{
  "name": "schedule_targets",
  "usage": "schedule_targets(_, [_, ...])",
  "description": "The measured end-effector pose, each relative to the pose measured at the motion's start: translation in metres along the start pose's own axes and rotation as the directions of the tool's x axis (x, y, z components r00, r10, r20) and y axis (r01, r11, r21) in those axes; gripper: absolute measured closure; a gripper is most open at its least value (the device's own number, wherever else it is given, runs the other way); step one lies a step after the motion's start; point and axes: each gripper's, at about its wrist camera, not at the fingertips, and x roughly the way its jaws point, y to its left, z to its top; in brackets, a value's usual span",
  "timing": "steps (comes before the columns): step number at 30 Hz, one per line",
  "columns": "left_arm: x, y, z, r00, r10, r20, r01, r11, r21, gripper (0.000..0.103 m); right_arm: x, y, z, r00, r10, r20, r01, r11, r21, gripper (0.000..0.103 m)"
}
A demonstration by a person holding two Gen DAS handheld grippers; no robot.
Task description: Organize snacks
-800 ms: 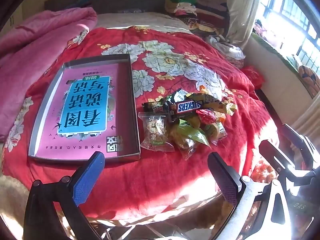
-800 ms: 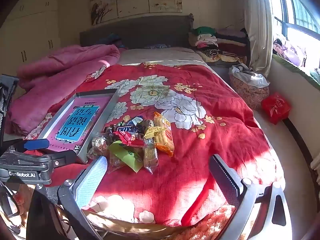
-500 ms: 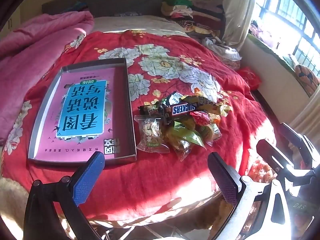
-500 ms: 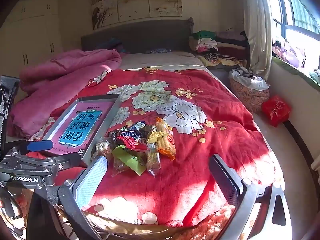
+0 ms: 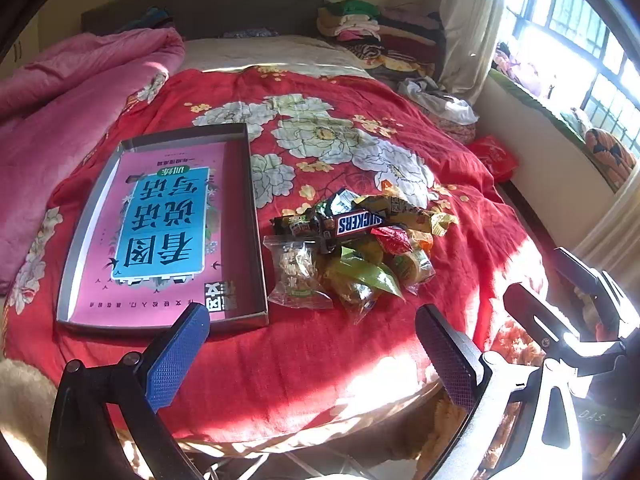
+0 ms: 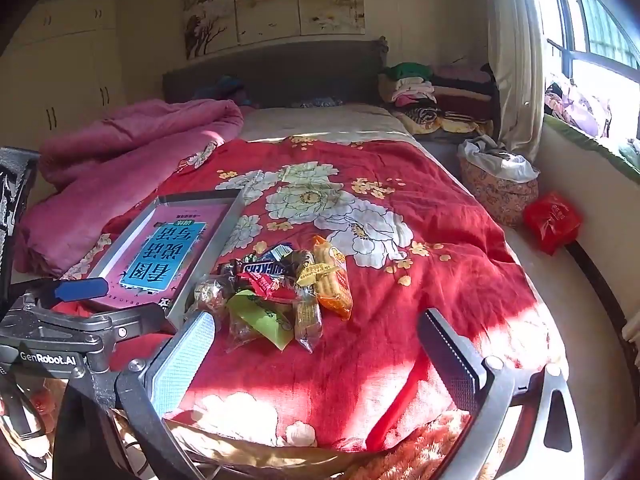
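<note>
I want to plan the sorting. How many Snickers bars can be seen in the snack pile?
1. The Snickers bar lies on top of the snack pile, on the red quilt right of the box lid. More could be hidden underneath.

On the bed's red floral quilt [image 6: 420,240] a snack pile [image 6: 280,292] lies just right of a shallow grey tray [image 6: 236,208] (pink book inside). The right gripper [image 6: 316,344] hangs wide open near the pile, touching nothing; the left gripper [image 6: 80,288] shows at far left.
</note>
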Motion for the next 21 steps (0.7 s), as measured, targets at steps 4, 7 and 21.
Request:
schedule_targets(4, [-0.0017, -0.0006, 0.0001, 1.000, 0.000, 0.008, 0.000, 1.000, 0.003, 0.001, -0.0032, 0.0023, -0.0002, 1.000, -0.009, 0.007, 0.009, 1.000, -0.008, 0.000])
schedule_targets(7, [-0.0035, -0.0006, -0.0002, 1.000, -0.002, 0.011, 0.002, 1.000, 0.004, 0.001, -0.0051, 0.0031, -0.0005, 1.000, -0.009, 0.008, 0.010, 1.000, -0.010, 0.000])
schedule_targets(21, [-0.0061, -0.0017, -0.0008, 1.000, -0.001, 0.015, 0.001, 1.000, 0.004, 0.001, -0.0074, 0.0030, -0.0005, 1.000, -0.015, 0.017, 0.015, 1.000, -0.012, 0.000])
